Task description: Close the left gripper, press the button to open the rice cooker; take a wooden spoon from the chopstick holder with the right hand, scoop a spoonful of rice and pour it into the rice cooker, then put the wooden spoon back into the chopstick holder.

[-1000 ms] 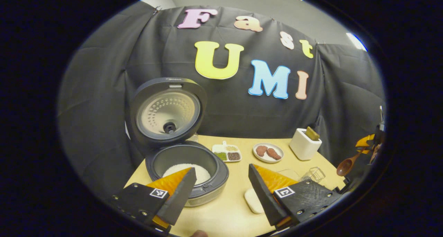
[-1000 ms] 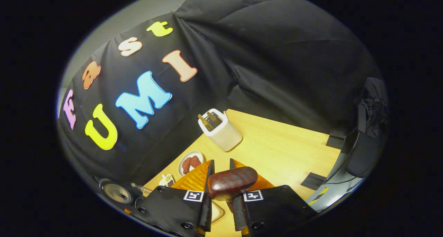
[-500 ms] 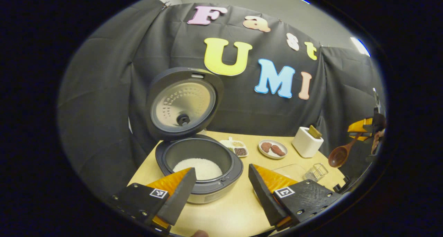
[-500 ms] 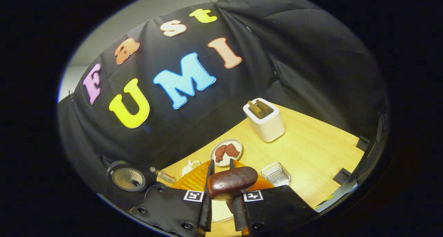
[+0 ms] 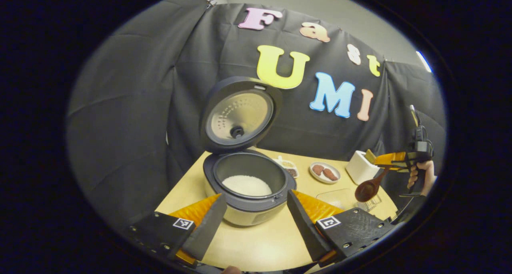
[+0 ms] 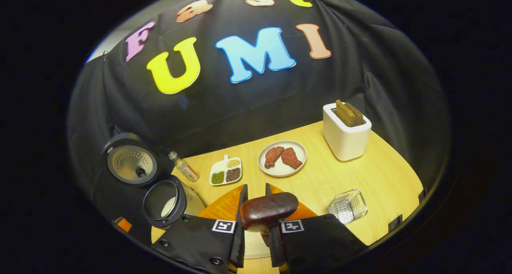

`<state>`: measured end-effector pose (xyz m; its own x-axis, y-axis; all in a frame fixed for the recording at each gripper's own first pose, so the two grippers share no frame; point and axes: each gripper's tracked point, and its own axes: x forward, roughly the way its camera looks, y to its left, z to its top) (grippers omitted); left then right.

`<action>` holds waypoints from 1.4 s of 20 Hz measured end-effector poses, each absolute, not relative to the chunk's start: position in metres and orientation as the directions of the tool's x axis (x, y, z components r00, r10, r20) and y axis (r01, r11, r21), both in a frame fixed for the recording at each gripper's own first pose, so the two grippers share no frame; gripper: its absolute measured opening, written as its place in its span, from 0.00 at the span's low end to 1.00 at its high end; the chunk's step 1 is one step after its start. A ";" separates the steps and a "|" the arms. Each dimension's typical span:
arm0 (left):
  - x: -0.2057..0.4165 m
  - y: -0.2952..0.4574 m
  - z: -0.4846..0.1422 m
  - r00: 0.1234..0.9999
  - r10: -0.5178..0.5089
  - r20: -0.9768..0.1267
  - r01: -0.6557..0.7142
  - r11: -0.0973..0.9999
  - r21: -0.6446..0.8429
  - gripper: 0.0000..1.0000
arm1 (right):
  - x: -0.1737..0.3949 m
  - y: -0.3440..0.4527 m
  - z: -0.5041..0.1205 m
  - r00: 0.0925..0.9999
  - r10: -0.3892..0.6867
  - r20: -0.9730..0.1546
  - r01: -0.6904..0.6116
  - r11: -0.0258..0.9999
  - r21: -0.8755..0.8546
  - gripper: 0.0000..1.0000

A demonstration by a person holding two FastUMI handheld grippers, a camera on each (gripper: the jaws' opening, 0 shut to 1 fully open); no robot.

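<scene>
Rice cooker (image 5: 250,186) sits at the centre of your left gripper view, lid (image 5: 240,114) standing open and white rice (image 5: 247,185) in the pot. Your left gripper (image 5: 256,204) frames it with fingers spread wide, holding nothing. At the right edge of that view your right gripper (image 5: 390,159) pinches the wooden spoon (image 5: 370,187), bowl hanging down. In the right gripper view, both fingers clamp the spoon's handle (image 6: 269,211) at lower centre; the white chopstick holder (image 6: 346,136) stands upper right on the table (image 6: 372,174).
</scene>
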<state>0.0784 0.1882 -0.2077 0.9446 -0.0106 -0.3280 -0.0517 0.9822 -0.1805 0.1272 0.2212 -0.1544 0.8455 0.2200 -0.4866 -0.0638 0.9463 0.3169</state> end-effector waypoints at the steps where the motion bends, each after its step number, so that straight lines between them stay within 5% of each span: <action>1: 0.076 0.189 -0.208 0.943 -0.012 -0.334 -0.054 0.981 -0.188 0.96 | 0.132 0.226 -0.166 0.839 0.225 -0.495 -0.081 0.952 0.296 0.27; 11: 0.059 0.194 -0.193 0.948 0.044 -0.316 -0.106 0.977 -0.183 0.96 | 0.146 0.251 -0.266 0.731 0.250 -0.635 -0.150 0.966 0.208 0.27; 28: 0.022 0.213 -0.199 0.935 0.117 -0.335 -0.194 0.959 -0.207 0.96 | 0.109 0.331 -0.275 0.588 0.445 -0.675 -0.095 0.868 0.488 0.28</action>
